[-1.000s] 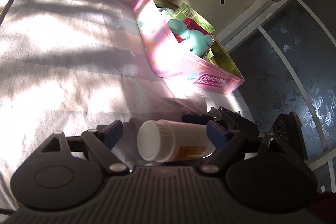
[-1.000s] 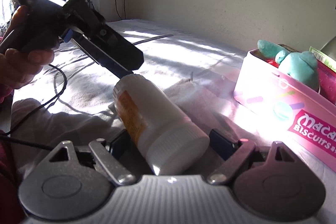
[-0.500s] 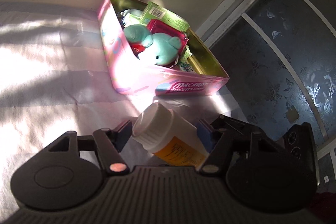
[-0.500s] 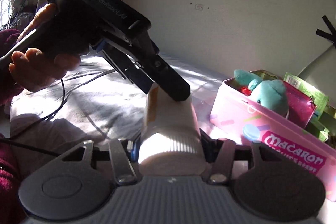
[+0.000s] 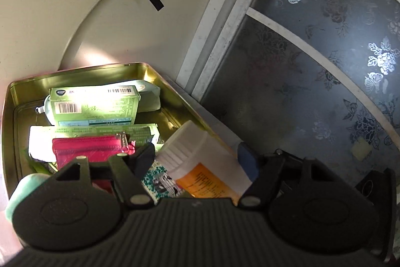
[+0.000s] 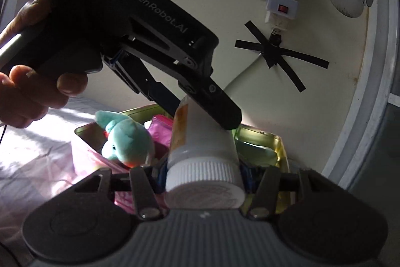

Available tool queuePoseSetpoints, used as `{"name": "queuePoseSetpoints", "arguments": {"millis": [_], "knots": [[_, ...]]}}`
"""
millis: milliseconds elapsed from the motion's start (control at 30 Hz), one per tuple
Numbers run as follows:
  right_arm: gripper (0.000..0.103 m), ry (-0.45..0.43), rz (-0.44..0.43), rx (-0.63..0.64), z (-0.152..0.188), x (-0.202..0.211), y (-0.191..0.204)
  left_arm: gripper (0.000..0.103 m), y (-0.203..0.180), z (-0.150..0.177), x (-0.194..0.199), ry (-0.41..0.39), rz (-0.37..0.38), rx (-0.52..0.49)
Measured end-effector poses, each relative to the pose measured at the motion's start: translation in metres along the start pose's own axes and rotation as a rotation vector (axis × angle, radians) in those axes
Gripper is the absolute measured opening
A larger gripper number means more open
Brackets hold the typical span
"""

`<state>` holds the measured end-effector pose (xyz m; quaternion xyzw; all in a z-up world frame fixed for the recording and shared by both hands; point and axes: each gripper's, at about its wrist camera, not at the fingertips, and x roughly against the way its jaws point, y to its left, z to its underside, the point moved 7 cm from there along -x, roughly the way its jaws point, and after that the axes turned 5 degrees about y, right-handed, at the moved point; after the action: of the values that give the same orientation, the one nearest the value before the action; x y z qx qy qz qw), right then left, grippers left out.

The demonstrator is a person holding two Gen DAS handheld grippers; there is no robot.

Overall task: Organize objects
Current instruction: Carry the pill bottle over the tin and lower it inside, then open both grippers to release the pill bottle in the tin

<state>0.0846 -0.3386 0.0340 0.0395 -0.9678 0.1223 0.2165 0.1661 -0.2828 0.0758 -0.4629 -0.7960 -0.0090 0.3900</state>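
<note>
1. Cream wall (image 6: 175, 16) with taped cables stands behind the bed (image 6: 32, 147).
2. Our left gripper (image 5: 197, 162) and right gripper (image 6: 202, 174) both clamp the white bottle (image 5: 200, 162).
3. We hold it over the tin (image 5: 75, 71), right of the teal plush (image 6: 127, 142).

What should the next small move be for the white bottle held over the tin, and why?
Probably lower the bottle into the tin beside the red pouch. Both grippers, left and right, hold it above the open tin.
</note>
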Motion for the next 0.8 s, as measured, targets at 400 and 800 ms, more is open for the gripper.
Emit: {"name": "queuePoseSetpoints", "arguments": {"millis": [400,800], "knots": [[0.073,-0.012,0.039,-0.176,0.018,-0.025,-0.019,0.077,0.025,0.015,0.026,-0.118,-0.354,-0.045],[0.086,-0.066,-0.006,-0.579,0.032,0.046,-0.007,0.084,0.026,0.073,0.08,-0.163,-0.546,-0.062]]}}
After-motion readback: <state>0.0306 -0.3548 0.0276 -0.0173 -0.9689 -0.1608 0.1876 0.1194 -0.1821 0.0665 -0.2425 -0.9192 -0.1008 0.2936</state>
